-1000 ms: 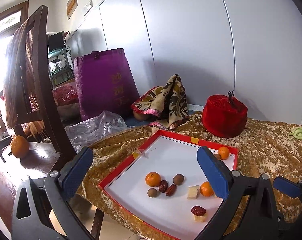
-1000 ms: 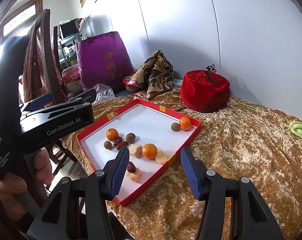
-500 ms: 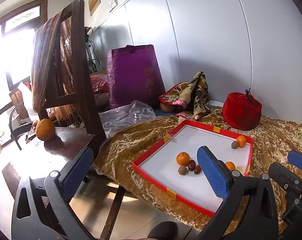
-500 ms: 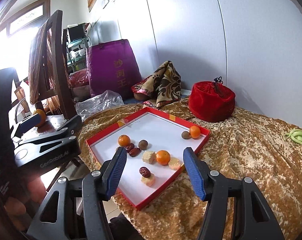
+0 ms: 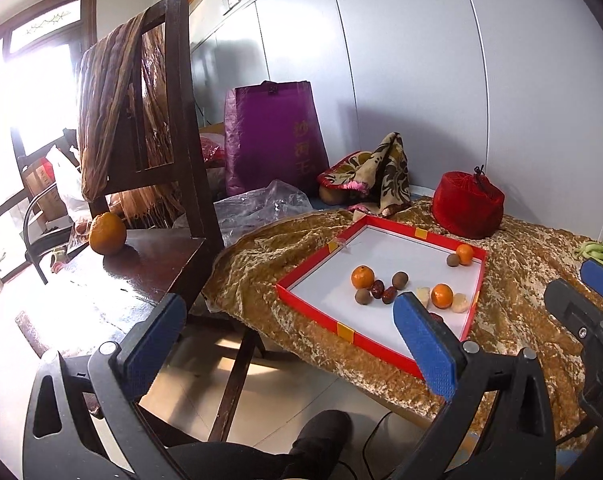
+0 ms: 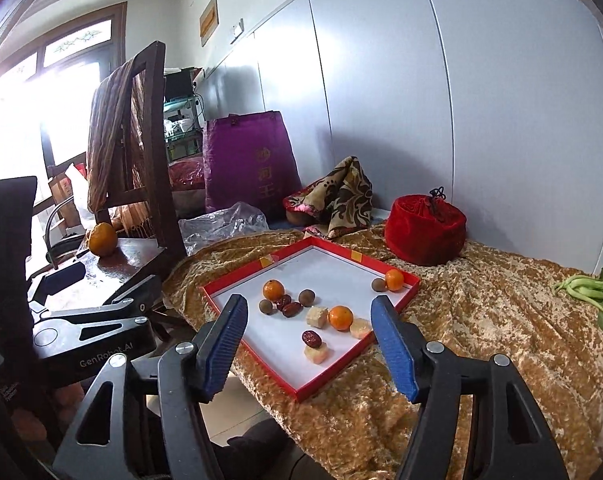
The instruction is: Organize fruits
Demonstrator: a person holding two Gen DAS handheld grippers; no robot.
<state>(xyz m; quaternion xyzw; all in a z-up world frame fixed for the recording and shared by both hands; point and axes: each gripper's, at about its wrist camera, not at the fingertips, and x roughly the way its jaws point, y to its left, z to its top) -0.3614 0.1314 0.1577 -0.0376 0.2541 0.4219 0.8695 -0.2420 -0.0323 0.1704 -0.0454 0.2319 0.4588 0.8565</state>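
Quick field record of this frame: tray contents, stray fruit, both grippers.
tray: red-rimmed tray on gold cloth
in tray: three oranges, e.g.; red dates; brown round fruits; pale chunks
stray fruit: orange on chair seat
left gripper: open, empty
right gripper: jaws opening, nothing gripped

A gold velvet-covered table [image 6: 481, 320] bears a red-rimmed tray [image 6: 343, 374], red pouch [image 6: 425, 230] and greens [image 6: 589, 292].

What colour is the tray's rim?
Red rim with yellow tape patches, clearest in the right wrist view.
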